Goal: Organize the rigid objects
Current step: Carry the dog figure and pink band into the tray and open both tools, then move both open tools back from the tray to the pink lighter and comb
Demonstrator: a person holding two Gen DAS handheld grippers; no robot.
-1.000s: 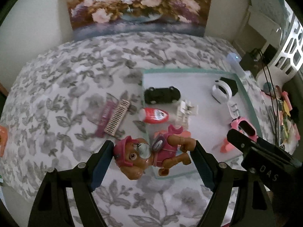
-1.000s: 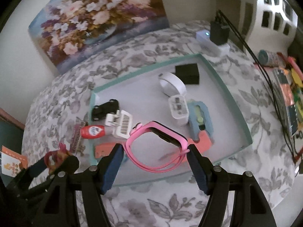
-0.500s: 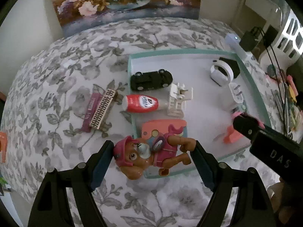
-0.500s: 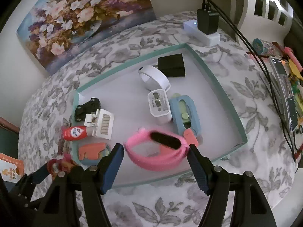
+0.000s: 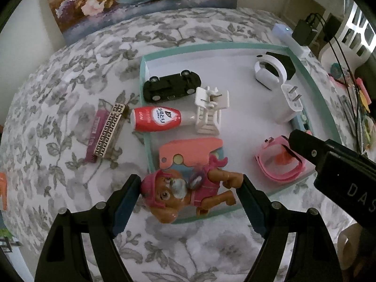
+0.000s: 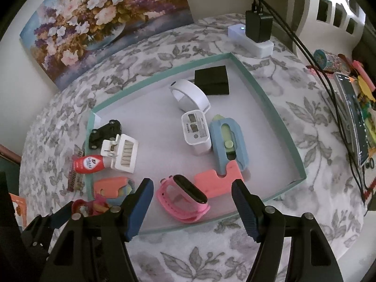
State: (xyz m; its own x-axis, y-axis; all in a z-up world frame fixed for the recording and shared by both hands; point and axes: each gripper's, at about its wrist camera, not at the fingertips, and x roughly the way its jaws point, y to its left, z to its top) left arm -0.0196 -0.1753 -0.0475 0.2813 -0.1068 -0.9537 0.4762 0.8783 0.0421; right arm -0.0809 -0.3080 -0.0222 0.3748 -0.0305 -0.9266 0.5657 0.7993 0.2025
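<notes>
Two grippers | left gripper pinches glossy plastic pup figure | right gripper spread over pink rubbery watch band

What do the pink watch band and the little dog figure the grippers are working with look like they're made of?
Pink watch band: looks like soft matte silicone, since the loop sags out of round; its black face looks glossy, glass or plastic.
Dog figure: looks like hard moulded plastic, with shiny highlights on the snout and jointed legs, clamped in the left gripper.

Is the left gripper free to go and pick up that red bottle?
Probably not yet: the left gripper is shut on the toy dog, so its jaws are full. The red bottle lies uncovered across the tray's edge.
</notes>
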